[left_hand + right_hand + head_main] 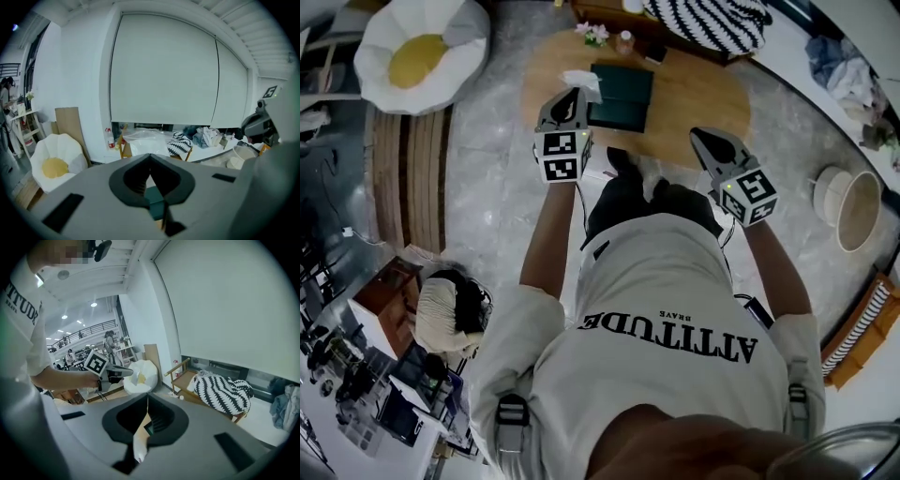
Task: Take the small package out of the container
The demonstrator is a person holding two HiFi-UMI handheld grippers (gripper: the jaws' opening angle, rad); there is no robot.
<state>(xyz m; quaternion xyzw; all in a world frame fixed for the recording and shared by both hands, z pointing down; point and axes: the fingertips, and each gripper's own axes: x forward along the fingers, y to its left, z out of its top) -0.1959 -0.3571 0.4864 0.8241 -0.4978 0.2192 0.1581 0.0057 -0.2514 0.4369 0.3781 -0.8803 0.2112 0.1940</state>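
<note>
A dark green box (622,96) lies on the round wooden table (698,94) in front of me. A crumpled white package (582,82) rests at the box's left edge. My left gripper (575,92) hovers just over that package with its jaws shut; in the left gripper view (150,155) nothing shows between them, and a strip of the green box (153,197) shows below. The right gripper (696,133) is held up over the table's near right edge. Its jaws meet at the tips (147,397) with nothing held. Both grippers point level at the far wall.
A white flower-shaped cushion (420,52) lies on the floor at far left. A striped cushion (708,23) sits on a wooden chair behind the table. A small flower bunch (596,34) and a jar (624,41) stand at the table's back. A pale basket (848,208) stands at right.
</note>
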